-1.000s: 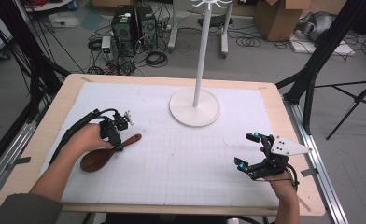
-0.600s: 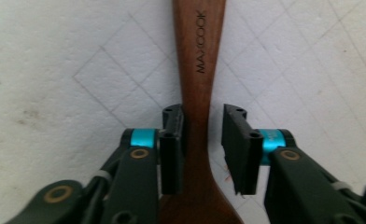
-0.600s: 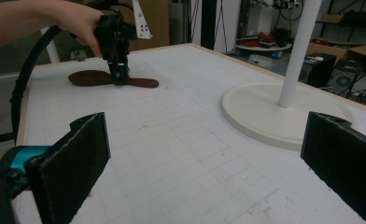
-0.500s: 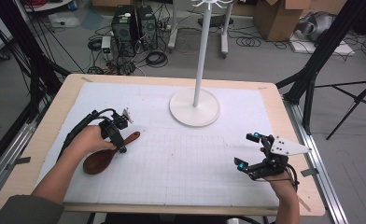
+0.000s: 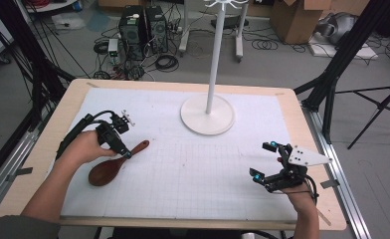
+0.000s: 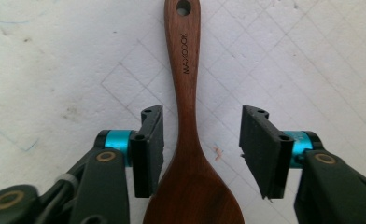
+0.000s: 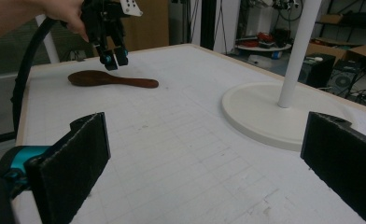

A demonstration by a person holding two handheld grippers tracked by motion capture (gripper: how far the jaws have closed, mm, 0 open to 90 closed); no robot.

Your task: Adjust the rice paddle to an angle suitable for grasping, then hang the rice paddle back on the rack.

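Observation:
A dark wooden spoon [image 5: 114, 165] lies flat on the white mat, bowl toward the near left, handle toward the stand. My left gripper [image 5: 123, 152] hangs just above its neck, pointing down. Its jaws have just been opening and now stand apart on either side of the spoon [image 6: 186, 140], pads clear of the wood. From the right gripper view the spoon [image 7: 111, 80] rests on the mat with the left gripper [image 7: 114, 59] lifted over it. My right gripper [image 5: 266, 164] sits at the near right, open wide, nothing between its jaws.
A white stand with a round base [image 5: 207, 114] and a tall pole [image 5: 216, 59] rises at the mat's far middle. The mat [image 5: 193, 169] lies on a wooden table [image 5: 312, 149]. Computers, cables and boxes stand on the floor beyond.
The left gripper has let go of the spoon and risen a little above it. The spoon stays on the mat. The right gripper has not moved.

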